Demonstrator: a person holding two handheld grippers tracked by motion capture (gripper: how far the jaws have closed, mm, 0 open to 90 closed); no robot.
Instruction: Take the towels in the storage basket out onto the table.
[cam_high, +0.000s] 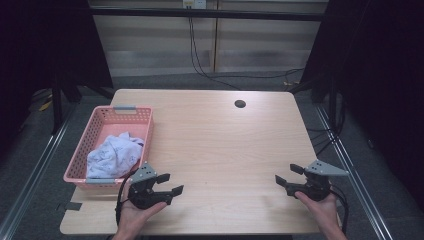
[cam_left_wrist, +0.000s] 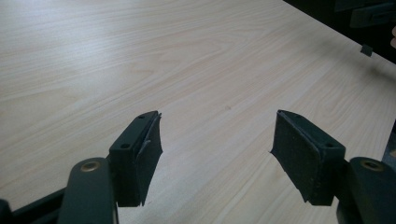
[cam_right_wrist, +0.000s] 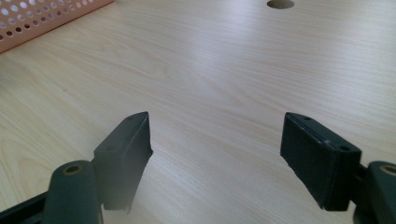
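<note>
A pink plastic basket (cam_high: 142, 131) stands at the table's left edge with a crumpled white cloth (cam_high: 114, 155) inside it. My left gripper (cam_high: 170, 184) rests near the front edge just right of the basket, held in a hand, open with nothing between its jaws. In the left gripper view the left gripper (cam_left_wrist: 215, 133) points over bare wood. My right gripper (cam_high: 288, 174) sits at the front right, also open and holding nothing. The right gripper view has the right gripper (cam_right_wrist: 215, 135) facing the table's middle, with the basket's corner (cam_right_wrist: 42, 18) at the top left.
The light wooden table (cam_high: 220, 140) has a round cable hole (cam_high: 240, 104) near its far edge. Black cables hang behind the table, and dark frame posts stand at both sides. A small piece of tape (cam_high: 73, 206) sits at the front left corner.
</note>
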